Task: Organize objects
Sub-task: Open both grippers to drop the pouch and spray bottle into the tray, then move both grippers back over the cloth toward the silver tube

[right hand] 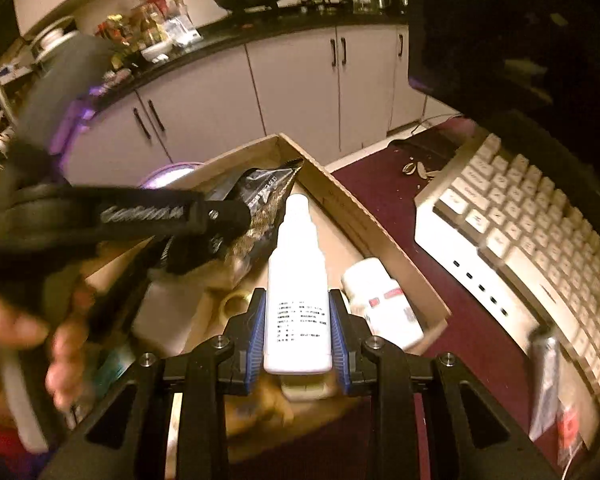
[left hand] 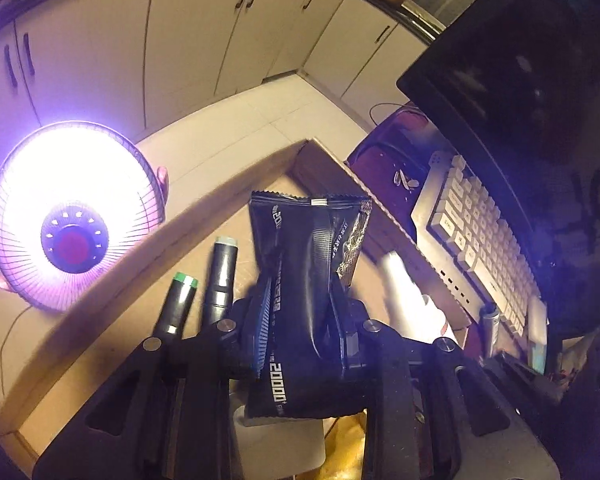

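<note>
My left gripper (left hand: 300,320) is shut on a black snack packet (left hand: 308,272) and holds it above an open cardboard box (left hand: 204,216). Two dark markers (left hand: 220,276), one with a green band, lie in the box to the packet's left. My right gripper (right hand: 299,336) is shut on a white squeeze bottle (right hand: 298,280) with a printed label, nozzle pointing away, over the same box (right hand: 340,196). In the right wrist view the left gripper (right hand: 220,216) and its packet (right hand: 268,188) reach in from the left. A white jar (right hand: 384,300) lies in the box's right corner.
A glowing round heater (left hand: 72,216) stands on the floor to the left. A white keyboard (right hand: 532,240) and a dark monitor (left hand: 520,68) sit on the maroon table (right hand: 380,192) to the right. A tape roll (right hand: 236,302) lies in the box. Kitchen cabinets (right hand: 300,92) are behind.
</note>
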`<state>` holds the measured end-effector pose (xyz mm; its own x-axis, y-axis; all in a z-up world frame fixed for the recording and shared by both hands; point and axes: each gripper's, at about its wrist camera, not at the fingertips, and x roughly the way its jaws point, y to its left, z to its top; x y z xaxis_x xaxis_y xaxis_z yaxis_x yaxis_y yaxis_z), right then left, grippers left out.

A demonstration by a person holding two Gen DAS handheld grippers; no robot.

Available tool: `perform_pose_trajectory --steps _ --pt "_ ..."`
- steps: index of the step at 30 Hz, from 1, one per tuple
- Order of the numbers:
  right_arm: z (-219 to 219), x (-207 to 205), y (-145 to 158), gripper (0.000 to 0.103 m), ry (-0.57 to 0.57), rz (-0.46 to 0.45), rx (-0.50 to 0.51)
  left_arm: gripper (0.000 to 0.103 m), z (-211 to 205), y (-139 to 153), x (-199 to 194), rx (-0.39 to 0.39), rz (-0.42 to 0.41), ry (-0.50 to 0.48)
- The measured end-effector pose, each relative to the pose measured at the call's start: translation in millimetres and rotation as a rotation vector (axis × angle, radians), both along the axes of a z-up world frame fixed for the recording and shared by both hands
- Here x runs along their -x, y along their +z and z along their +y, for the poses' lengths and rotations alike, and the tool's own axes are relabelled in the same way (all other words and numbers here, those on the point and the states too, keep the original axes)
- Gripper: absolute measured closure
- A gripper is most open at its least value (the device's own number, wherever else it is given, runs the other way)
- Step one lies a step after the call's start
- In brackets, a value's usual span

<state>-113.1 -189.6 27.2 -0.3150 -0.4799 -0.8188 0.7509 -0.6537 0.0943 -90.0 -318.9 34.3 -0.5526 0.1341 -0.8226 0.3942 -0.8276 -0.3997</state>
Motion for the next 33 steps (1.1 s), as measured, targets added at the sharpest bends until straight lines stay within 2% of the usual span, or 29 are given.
perform_pose_trajectory --steps 4,6,7,8,9,11,13,15,16,18,22,25,29,33 --pt "-10.9 5.0 -3.0 0.074 -0.007 0.03 0.021 0.077 2.2 0.9 -1.1 0.021 0.018 0.004" --pt "-9.3 8.1 -2.8 0.073 -0.017 0.019 0.057 0.07 0.7 0.6 -2.5 0.019 0.026 0.008" --pt "-6.3 9.4 -2.0 0.071 -0.02 0.011 0.074 0.057 0.9 -0.5 -3.0 0.011 0.032 0.009" --pt "-3.8 9.1 -0.8 0.061 -0.019 0.008 0.085 0.048 0.4 -0.1 -4.5 -0.001 0.048 0.008" --pt "1.5 6.3 1.2 0.05 -0.018 0.011 0.1 0.046 -0.1 0.6 -6.8 -0.013 0.065 0.003" --pt "11.4 3.1 7.3 0.045 -0.019 0.022 0.123 0.042 -0.9 1.6 -10.1 -0.032 0.071 0.007" --pt "30.0 -4.9 14.9 0.045 -0.021 0.021 0.152 0.042 -0.7 5.1 -14.7 -0.051 0.085 0.009" --pt "58.9 -17.9 20.6 0.043 -0.032 0.027 0.177 0.036 1.4 12.1 -23.0 -0.056 0.106 0.006" --pt "71.1 -23.2 20.8 0.041 -0.038 0.039 0.17 0.031 3.4 15.3 -26.2 -0.056 0.113 0.002" --pt "99.7 -36.4 17.8 0.033 -0.051 0.09 0.134 0.029 8.5 22.6 -32.6 -0.061 0.127 -0.008" --pt "150.9 -41.9 5.2 0.032 -0.081 0.172 0.015 0.025 30.8 41.0 -38.4 -0.064 0.154 -0.064" --pt "185.9 -33.0 -5.3 0.032 -0.117 0.19 -0.073 0.025 59.5 55.7 -37.6 -0.061 0.182 -0.131" --pt "210.5 -24.8 -12.7 0.032 -0.125 0.292 -0.174 0.025 109.1 64.3 -29.5 -0.051 0.174 -0.238" --pt "227.8 -8.1 -19.4 0.032 -0.165 0.333 -0.228 0.025 154.2 60.3 -21.3 -0.021 0.145 -0.333"
